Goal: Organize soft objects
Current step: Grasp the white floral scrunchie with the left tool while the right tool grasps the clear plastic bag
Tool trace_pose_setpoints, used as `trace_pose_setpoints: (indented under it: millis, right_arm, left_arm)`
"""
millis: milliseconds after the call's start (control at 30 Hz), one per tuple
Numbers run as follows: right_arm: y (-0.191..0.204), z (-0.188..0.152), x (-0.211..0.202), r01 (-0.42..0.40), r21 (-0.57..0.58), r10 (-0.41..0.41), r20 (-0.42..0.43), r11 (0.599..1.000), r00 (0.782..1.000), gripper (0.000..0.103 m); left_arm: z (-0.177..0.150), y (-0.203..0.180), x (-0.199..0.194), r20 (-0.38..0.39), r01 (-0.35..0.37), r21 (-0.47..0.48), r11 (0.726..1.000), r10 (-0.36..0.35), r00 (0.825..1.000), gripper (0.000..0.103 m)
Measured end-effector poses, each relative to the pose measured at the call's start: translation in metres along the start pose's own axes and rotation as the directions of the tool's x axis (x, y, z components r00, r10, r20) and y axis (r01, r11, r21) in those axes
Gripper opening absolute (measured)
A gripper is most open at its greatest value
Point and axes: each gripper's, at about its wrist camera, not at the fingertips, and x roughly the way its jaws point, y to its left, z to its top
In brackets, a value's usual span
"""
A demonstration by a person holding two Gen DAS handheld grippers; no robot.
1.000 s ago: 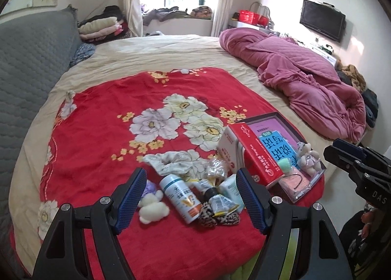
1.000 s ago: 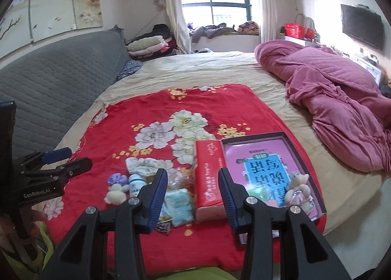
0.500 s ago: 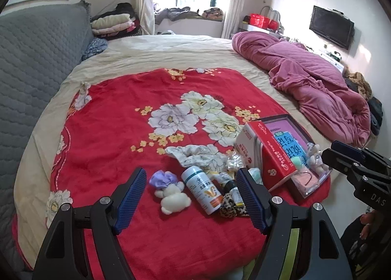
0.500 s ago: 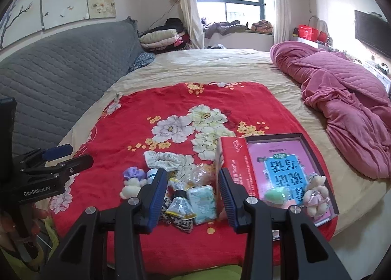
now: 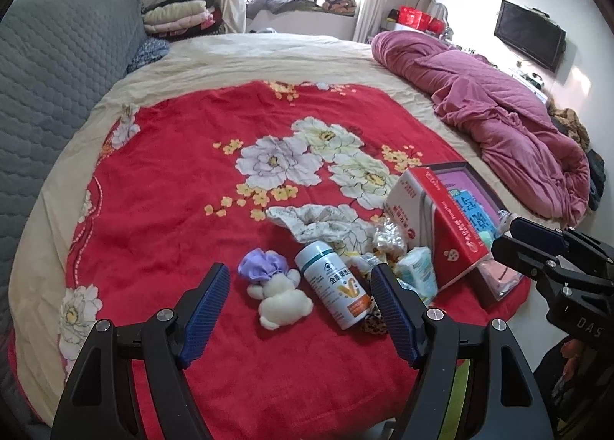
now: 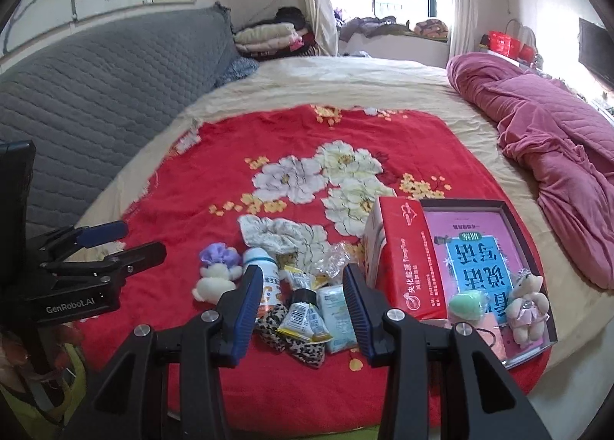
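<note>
From the left wrist camera, the left hand-held gripper (image 5: 299,303) hangs above the near edge of the red flowered blanket (image 5: 172,190) with its 2 blue-padded fingers (image 5: 207,301) spread wide and nothing between them. Just ahead of the gap lies a small white plush toy (image 5: 282,296) with a purple puff (image 5: 263,265) touching its far side. A white pill bottle (image 5: 334,284) lies on its side just right of the toy, near the right finger. Beyond the bottle is a floral scrunchie (image 5: 318,223), and to its right a tissue pack (image 5: 416,273) and a red box (image 5: 433,227) leaning on a dark tray (image 5: 487,292). The right hand-held gripper (image 5: 556,259) shows at the far right edge of this view.

From the right wrist camera, the right hand-held gripper (image 6: 297,309) is also open wide and empty. Between its fingers lie a leopard-print scrunchie (image 6: 291,338), a yellow-edged sachet (image 6: 303,319) and the tissue pack (image 6: 337,317). Left of the left finger sit the plush toy (image 6: 213,280) and purple puff (image 6: 218,252). To the right, the red box (image 6: 406,259) rests against the tray (image 6: 514,217), which holds a pink book (image 6: 479,255), a green sponge (image 6: 468,305) and a small teddy bear (image 6: 527,307). The left hand-held gripper (image 6: 115,246) appears at the left, jaws apart. A crumpled pink quilt (image 6: 556,156) lies far right on the bed (image 6: 345,83).
</note>
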Motion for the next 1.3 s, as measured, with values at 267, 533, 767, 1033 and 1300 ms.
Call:
trace_pose_setpoints:
  millis: [267, 533, 767, 1033, 1300]
  right_arm:
    - [-0.002, 0.002, 0.038, 0.005, -0.006, -0.005, -0.065, 1.000, 0.998, 0.043]
    - [0.001, 0.011, 0.082, 0.005, -0.008, -0.006, -0.125, 1.000, 0.992, 0.043]
    - [0.000, 0.020, 0.119, 0.018, 0.002, -0.018, -0.170, 1.000, 0.985, 0.043]
    - [-0.003, 0.021, 0.152, 0.041, 0.006, -0.039, -0.218, 0.999, 0.975, 0.043]
    - [-0.013, 0.015, 0.184, 0.100, 0.021, -0.090, -0.291, 0.995, 0.952, 0.043]
  left_arm:
    - [0.005, 0.004, 0.035, -0.042, 0.016, -0.012, 1.000, -0.016, 0.999, 0.077]
    - [0.022, 0.013, 0.077, -0.078, 0.014, -0.023, 1.000, -0.016, 0.997, 0.077]
    - [0.032, 0.027, 0.124, -0.137, -0.002, -0.029, 1.000, -0.002, 0.991, 0.077]
    - [0.041, 0.035, 0.167, -0.201, 0.007, -0.058, 0.998, -0.018, 0.979, 0.077]
    - [0.045, 0.033, 0.202, -0.257, 0.031, -0.068, 0.997, -0.047, 0.965, 0.077]
